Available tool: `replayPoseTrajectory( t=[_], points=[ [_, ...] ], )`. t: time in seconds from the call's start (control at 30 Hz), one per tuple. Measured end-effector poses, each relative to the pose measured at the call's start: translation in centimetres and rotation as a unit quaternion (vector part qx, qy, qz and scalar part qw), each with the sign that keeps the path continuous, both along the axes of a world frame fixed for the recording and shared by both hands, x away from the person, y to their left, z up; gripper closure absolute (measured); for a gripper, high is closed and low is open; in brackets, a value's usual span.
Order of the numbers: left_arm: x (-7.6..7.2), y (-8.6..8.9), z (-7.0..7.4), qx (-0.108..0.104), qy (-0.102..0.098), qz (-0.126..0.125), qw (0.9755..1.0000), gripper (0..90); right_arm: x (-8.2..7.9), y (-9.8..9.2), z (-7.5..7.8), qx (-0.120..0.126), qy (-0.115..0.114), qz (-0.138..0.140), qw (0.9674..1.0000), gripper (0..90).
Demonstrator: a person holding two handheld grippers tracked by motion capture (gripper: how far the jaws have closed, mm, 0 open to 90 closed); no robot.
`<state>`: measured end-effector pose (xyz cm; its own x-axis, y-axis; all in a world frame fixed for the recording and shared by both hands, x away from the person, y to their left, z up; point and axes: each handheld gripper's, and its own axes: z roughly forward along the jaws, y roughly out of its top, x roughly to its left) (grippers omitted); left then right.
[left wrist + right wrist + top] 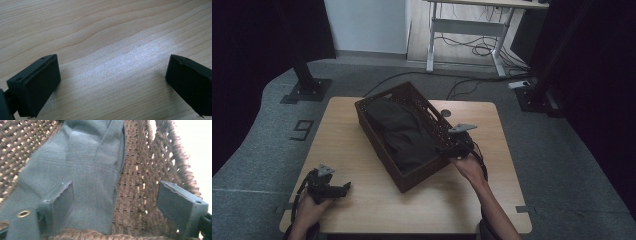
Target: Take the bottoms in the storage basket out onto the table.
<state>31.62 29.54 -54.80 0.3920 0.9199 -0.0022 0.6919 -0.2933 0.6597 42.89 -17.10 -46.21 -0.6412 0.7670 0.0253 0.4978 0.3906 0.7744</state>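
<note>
Left gripper [343, 188] low, jaws spread wide. Right gripper [443, 148] extended forward, forearm apparently angled inward, jaws apart, gripping nothing.

garment [404, 132] in basket [377, 137] | basket on table [347, 150] (mid-table)

You are seated in what looks like a lab or recording studio set up for data capture, not a home. A small wood-grain worktop [362, 150] stands alone on grey carpet [562, 165], where a taped number nine [301, 130] marks the floor and black curtains [257, 40] close off both sides. Dark stands on flat base plates [307, 90] rise left and right of the worktop, cables [472, 82] trail across the carpet, and behind them a white-framed height-adjustable desk [472, 30] stands with more wires looped beneath it.
</note>
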Motion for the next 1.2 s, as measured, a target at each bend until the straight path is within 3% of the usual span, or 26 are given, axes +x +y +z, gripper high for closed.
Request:
replayPoseTrajectory(
  t=[0.07, 0.47, 1.2],
  points=[
    [0.0, 0.0, 0.0, 0.0, 0.0, 0.0, 1.0, 0.0, 0.0, -0.4, -0.2, 0.011, 0.01, -0.003, 0.9999, 13.8],
    [0.0, 0.0, 0.0, 0.0, 0.0, 0.001, 1.0, 0.0, -0.5, -1.7, -0.2, 0.013, 0.014, 0.005, 0.9998, 14.2],
    [-0.1, 0.0, 0.0, 0.0, 0.0, 0.002, 1.0, 0.0, -2.3, -4.4, -0.4, 0.022, 0.003, 0.006, 0.9997, 14.1]
  ],
)
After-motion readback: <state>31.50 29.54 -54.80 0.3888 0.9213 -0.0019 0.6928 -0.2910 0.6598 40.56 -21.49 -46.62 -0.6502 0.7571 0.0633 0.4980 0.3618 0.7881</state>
